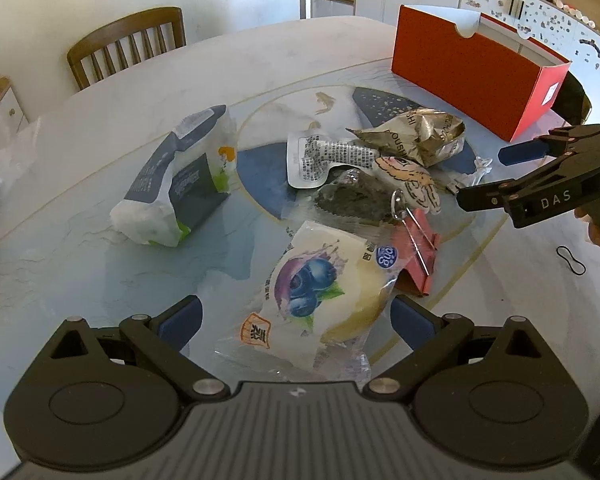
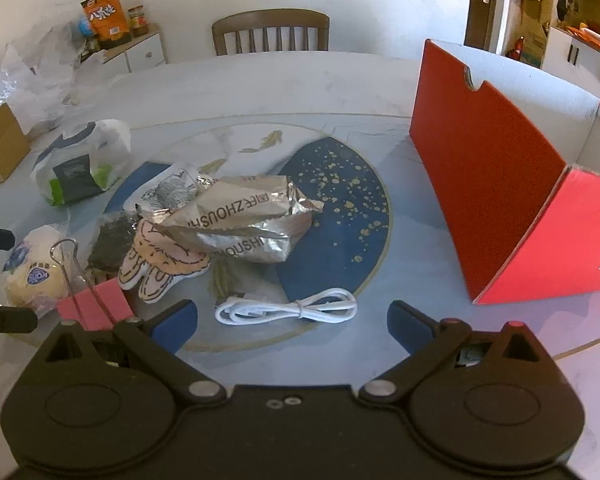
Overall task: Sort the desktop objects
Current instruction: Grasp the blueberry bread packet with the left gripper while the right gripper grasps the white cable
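A pile of items lies mid-table: a blueberry bread packet (image 1: 320,292), a dark snack pack (image 1: 352,198), a pink binder clip (image 1: 418,258), a cartoon cutout (image 1: 410,180), a crumpled silver foil bag (image 2: 244,216), a flat white sachet (image 1: 310,158) and a coiled white cable (image 2: 288,310). A white and grey bag (image 1: 180,184) stands to the left. My left gripper (image 1: 296,318) is open, its jaws on either side of the bread packet. My right gripper (image 2: 292,322) is open just above the cable; it also shows in the left wrist view (image 1: 488,176).
An open red box (image 2: 496,200) stands on the table's right side. A black rubber band (image 1: 571,261) lies near the right edge. A wooden chair (image 2: 270,32) stands behind the table. A cardboard box (image 2: 0,148) and plastic bags (image 2: 36,80) sit at the left.
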### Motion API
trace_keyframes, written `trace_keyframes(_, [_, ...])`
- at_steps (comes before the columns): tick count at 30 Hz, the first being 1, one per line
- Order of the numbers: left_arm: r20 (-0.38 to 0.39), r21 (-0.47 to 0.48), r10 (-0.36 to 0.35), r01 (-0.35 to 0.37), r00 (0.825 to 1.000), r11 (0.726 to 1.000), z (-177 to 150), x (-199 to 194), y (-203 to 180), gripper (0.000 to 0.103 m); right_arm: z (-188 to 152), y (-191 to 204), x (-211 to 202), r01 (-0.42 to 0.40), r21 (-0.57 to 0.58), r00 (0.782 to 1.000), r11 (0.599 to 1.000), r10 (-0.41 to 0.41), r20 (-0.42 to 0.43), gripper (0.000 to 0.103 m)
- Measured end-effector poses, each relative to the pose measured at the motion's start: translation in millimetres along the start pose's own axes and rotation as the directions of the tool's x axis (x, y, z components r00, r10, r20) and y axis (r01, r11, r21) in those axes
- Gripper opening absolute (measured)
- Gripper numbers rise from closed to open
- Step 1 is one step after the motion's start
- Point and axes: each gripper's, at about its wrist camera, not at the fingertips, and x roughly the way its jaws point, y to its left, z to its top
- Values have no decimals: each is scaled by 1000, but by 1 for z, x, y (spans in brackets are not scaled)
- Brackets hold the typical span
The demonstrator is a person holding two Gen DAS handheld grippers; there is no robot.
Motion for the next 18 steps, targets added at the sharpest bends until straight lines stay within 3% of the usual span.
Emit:
trace_keyframes(10, [8,9,-10,9,1000,1000,-3,3,3,99,-3,5,4,25,-28,1000,999,-25,8,97])
trace_keyframes(18, [7,35,-25,24,1000,999,-4,7,0,88,-3,5,3,44,-6,999,999,-44,14,93])
